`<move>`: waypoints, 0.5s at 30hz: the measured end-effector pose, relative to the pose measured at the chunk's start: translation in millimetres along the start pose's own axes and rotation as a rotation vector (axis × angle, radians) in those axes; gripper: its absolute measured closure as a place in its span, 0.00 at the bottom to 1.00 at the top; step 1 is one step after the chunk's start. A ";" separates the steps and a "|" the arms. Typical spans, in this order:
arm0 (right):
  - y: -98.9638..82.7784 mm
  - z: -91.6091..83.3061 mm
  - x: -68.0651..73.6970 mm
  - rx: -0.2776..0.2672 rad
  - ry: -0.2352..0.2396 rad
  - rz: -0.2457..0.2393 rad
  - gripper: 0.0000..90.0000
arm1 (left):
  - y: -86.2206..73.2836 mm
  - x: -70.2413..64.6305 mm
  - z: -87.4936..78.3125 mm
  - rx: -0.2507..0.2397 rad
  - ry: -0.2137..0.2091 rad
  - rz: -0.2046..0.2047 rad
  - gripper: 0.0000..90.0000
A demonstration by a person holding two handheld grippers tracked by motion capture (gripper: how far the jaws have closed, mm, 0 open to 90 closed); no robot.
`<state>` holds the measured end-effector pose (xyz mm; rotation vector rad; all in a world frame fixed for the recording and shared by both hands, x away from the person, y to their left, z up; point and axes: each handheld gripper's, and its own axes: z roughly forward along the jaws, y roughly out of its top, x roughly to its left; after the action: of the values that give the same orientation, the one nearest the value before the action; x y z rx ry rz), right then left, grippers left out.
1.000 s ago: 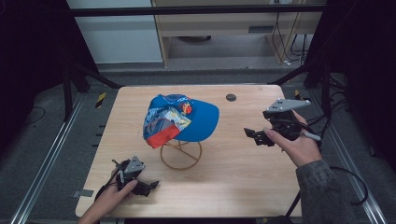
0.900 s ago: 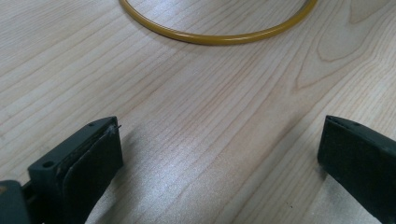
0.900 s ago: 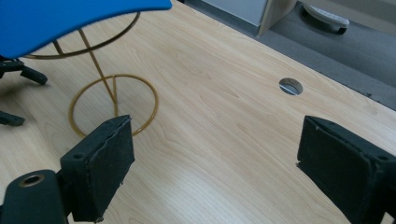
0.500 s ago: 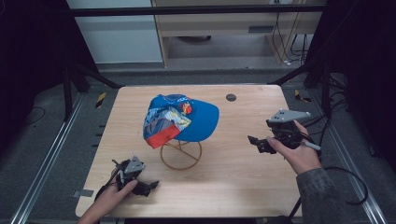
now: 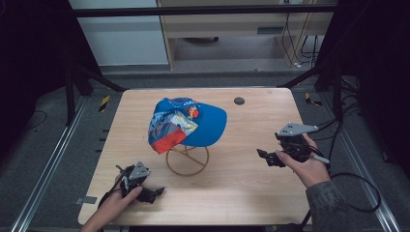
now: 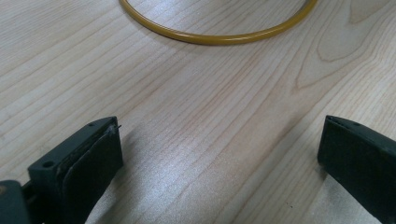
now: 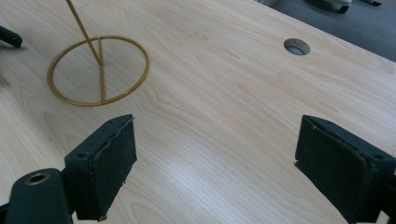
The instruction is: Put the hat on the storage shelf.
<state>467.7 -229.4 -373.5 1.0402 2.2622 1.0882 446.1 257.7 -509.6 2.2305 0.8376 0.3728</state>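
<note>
My left gripper [image 5: 153,192] rests low at the near left corner of the wooden surface [image 5: 251,193], its fingers [image 6: 93,158] spread wide with nothing but bare wood grain between them. In the left gripper view the yellow ring base of the wire stand [image 6: 219,36] curves across the top, close ahead of me but apart from my fingers. My right gripper [image 5: 267,158] hovers over the right side of the surface, fingers [image 7: 109,161] released and wide apart, holding nothing. The right gripper view looks across the wood toward the wire stand [image 7: 98,70], with its thin upright rod rising out of the ring, and a round grommet hole [image 7: 296,46] farther off. The blue cap [image 5: 188,123], printed with bright cartoon panels, sits on top of the wire stand [image 5: 187,160] at mid-surface, between my two grippers and well apart from both.
</note>
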 end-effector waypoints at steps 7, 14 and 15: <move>-7.8 6.1 3.7 0.012 0.012 0.000 0.14 | 0.0 0.0 0.0 0.000 0.000 0.000 0.00; -18.9 17.0 8.5 0.020 0.025 0.010 0.14 | 0.0 0.0 0.0 0.000 0.000 0.000 0.00; -20.1 18.0 8.9 0.024 0.028 0.009 0.14 | 0.0 0.0 0.0 0.000 0.000 0.000 0.00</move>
<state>464.6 -222.1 -400.8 1.0521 2.3003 1.0887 446.1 257.7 -509.6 2.2304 0.8377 0.3728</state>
